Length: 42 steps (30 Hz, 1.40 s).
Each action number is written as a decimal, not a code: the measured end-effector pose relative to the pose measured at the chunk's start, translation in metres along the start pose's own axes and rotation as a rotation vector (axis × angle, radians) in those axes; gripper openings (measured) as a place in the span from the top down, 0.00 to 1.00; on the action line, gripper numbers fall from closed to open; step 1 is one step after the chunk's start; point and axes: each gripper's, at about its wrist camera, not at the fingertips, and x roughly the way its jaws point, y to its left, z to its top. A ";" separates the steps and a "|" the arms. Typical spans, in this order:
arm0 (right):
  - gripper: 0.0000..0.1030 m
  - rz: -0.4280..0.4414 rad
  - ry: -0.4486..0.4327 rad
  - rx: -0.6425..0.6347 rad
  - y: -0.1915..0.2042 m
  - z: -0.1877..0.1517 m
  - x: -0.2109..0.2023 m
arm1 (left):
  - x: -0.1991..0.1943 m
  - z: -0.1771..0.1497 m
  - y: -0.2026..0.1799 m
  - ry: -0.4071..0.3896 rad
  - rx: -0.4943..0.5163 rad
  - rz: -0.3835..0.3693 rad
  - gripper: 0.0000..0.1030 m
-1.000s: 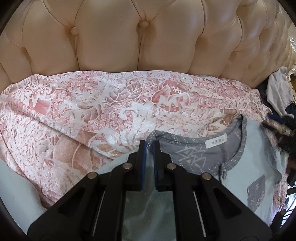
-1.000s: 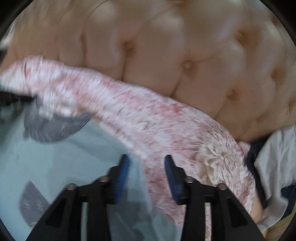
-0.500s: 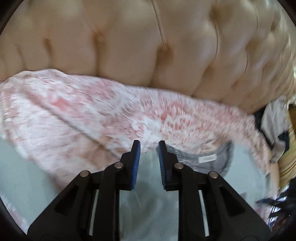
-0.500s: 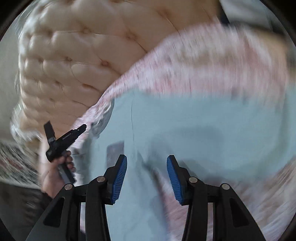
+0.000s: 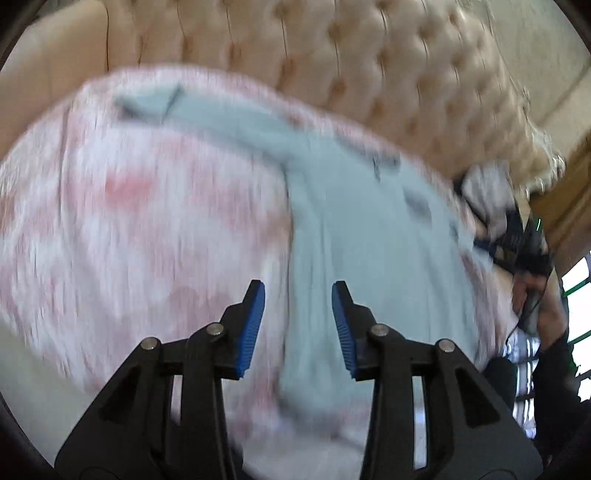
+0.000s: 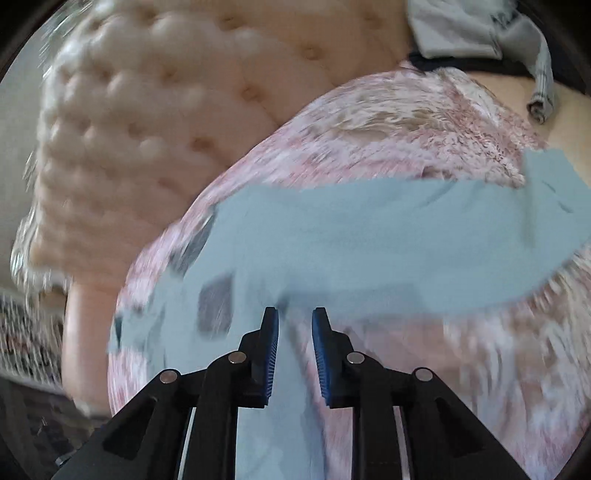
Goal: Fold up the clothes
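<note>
Lying spread across the pink floral bedspread (image 5: 122, 229), the pale blue shirt (image 5: 369, 236) is seen blurred in both wrist views. In the left wrist view the garment runs from a sleeve at upper left down toward the camera, and small grey patches are noted on its far right part. The left gripper (image 5: 298, 325) is held above the cloth with its blue-padded jaws wide apart; nothing is seen between them, and the shirt's left edge lies below the gap. Whether the pads touch the fabric cannot be told.

In the right wrist view the shirt (image 6: 369, 243) is stretched as a broad band across the bedspread (image 6: 388, 140), with a grey square patch (image 6: 216, 306) to the left of the fingers. The right gripper (image 6: 294, 350) is seen with its jaws only narrowly apart, a strip of blue fabric showing in the gap; whether the cloth is pinched or merely lies beneath cannot be told.

A tufted cream headboard (image 5: 369, 74) is noted behind the bed in both views. A heap of grey and dark clothes (image 5: 487, 195) is seen at the bed's far right edge, and a grey garment (image 6: 480, 33) at the top of the right view.
</note>
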 end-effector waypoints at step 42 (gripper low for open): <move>0.95 -0.120 0.268 -0.331 0.025 -0.175 -0.033 | 0.053 -0.021 0.006 0.243 -0.130 0.078 0.97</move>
